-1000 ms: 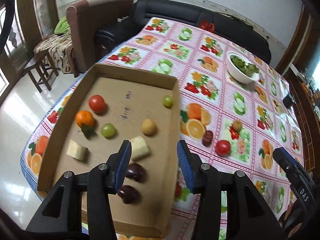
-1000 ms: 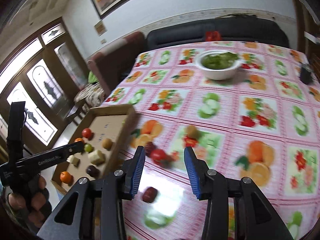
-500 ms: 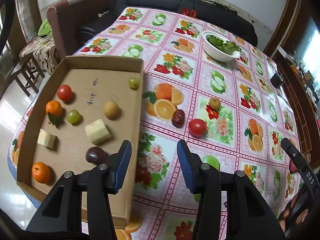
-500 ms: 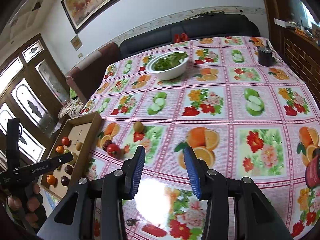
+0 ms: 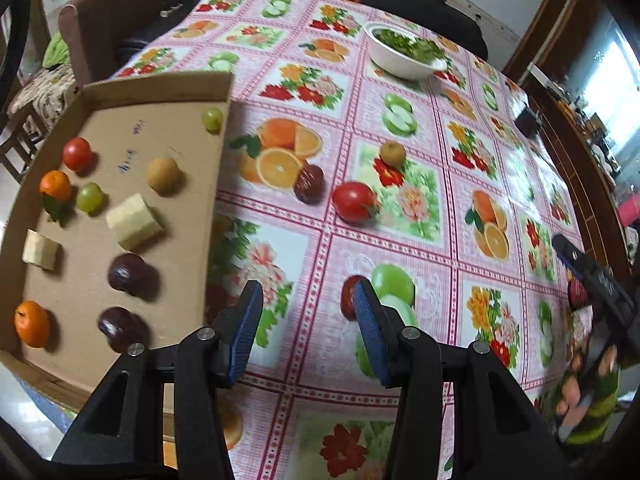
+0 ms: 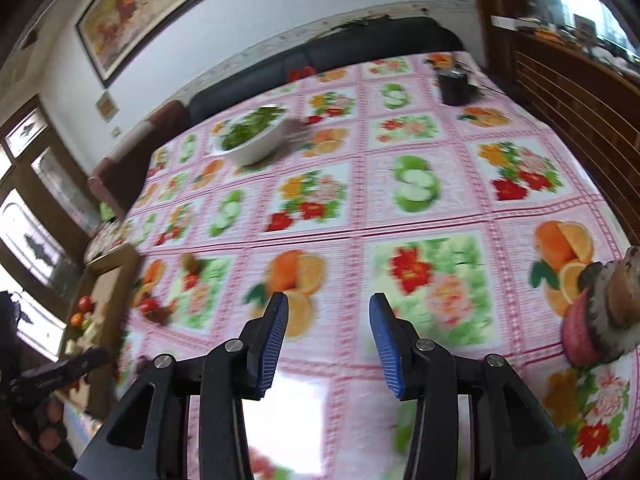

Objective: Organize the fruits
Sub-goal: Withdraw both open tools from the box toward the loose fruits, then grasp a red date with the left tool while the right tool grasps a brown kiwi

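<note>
- Lying loose on the desk point(image 5: 400, 264) are four fruits not yet in the cardboard tray point(image 5: 218, 184): a dark red date point(image 5: 349, 296) just beside the left tool's right finger, another dark date point(image 5: 309, 184), a red tomato point(image 5: 354, 201) and a small brown fruit point(image 5: 393, 154).
- Already in the tray are oranges, green grapes, a red tomato, a brown fruit, pale cut pieces and two dark plums.
- The left tool point(image 5: 308, 320) hangs over the cloth with its jaws apart and nothing between them; the nearest date sits outside the gap, to the right.
- The step in hand looks like picking up that date: shift the tool right until the fruit is centred, come down low, then close gently so the round fruit does not roll or squash.
- The right tool point(image 6: 328, 340) is also empty and apart, over bare cloth well away from the fruits; this view is blurred.
- Against a second earlier, the left tool has left the tray for the desk, and the right tool's view has swung from the fruits to the far side, its jaws opening slightly.
</note>
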The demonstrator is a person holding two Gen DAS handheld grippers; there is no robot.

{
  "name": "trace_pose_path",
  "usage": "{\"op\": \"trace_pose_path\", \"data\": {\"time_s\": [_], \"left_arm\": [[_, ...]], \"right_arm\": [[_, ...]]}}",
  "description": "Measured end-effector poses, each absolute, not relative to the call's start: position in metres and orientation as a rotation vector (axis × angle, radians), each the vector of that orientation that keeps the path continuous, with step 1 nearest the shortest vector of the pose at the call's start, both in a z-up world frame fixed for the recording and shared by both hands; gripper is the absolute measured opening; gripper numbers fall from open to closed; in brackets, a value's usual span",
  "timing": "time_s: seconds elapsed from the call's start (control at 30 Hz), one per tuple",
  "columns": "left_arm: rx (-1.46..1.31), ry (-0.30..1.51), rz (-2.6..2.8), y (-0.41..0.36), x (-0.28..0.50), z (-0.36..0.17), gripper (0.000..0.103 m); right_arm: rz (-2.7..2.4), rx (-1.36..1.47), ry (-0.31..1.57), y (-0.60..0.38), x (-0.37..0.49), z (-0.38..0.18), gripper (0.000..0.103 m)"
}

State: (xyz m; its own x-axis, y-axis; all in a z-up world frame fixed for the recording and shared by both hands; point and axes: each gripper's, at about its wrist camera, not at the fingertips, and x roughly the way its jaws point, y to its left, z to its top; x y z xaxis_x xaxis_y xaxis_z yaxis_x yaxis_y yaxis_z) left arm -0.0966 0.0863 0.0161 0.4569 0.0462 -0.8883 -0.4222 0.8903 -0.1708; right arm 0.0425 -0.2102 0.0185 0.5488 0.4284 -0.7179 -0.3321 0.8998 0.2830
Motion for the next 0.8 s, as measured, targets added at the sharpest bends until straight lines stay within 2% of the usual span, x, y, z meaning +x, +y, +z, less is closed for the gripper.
{"op": "trace_pose_path", "data": {"time_s": [0.23, 0.53, 0.8], "left_arm": [[-0.42, 1.084, 0.223, 0.078, -0.096, 0.0, 0.046], [-0.417, 1.095, 0.192, 0.071, -0.079, -0.012, 0.046], [-0.397, 1.068, 0.197, 0.072, -0.07, -0.016, 0.045]], "right_arm": [[0.454, 0.128, 0.897, -0.205, 0.066, 0.013, 0.046], [0.718, -0.007, 0.946, -0.074, 0.055, -0.001, 0.046], [0.743, -0.093, 0.982, -0.003, 0.077, -0.021, 0.046]]}}
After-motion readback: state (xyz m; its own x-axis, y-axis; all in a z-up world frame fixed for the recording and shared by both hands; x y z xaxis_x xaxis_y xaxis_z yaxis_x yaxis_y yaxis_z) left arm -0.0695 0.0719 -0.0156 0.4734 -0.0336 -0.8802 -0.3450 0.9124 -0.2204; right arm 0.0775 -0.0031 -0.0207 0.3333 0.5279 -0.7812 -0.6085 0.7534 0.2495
